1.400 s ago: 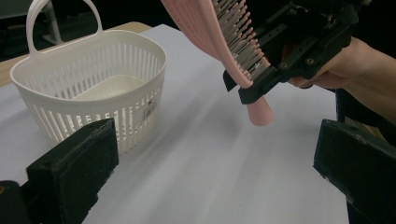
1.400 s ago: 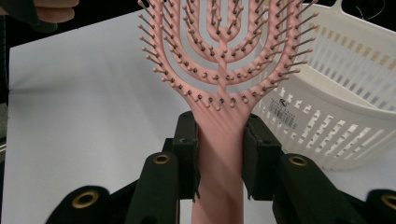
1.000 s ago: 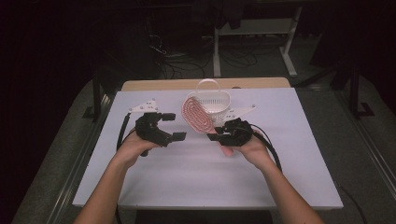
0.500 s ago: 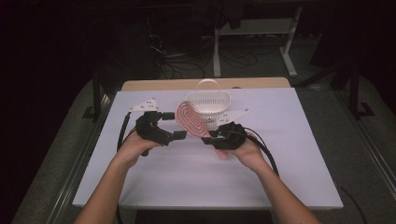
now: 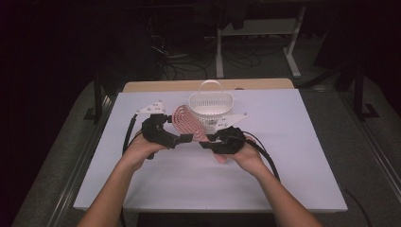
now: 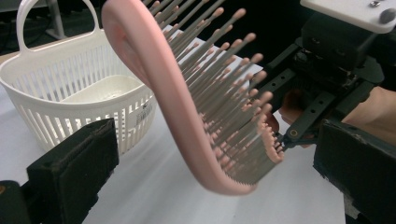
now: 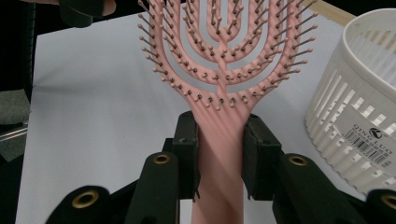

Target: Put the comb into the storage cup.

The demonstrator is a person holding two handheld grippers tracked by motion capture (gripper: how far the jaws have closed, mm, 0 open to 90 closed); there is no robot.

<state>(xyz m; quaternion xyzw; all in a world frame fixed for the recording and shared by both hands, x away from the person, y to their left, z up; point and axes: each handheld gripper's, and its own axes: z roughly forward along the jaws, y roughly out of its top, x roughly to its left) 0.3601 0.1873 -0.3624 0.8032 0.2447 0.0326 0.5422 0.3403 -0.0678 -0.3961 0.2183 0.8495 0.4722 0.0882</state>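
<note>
Gripping the pink vented hairbrush [image 7: 219, 140] by its handle, right gripper [image 7: 219, 156] clamped, head raised at 7 o'clock of the white basket [image 5: 211, 105]; left gripper [image 6: 205, 154] gapes around the bristles, so close gently on the head's rim.

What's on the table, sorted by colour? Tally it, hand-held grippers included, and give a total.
Pink: 1, the hairbrush
White: 1, the basket
Black: 2, the left hand-held gripper and the right hand-held gripper
Total: 4
</note>
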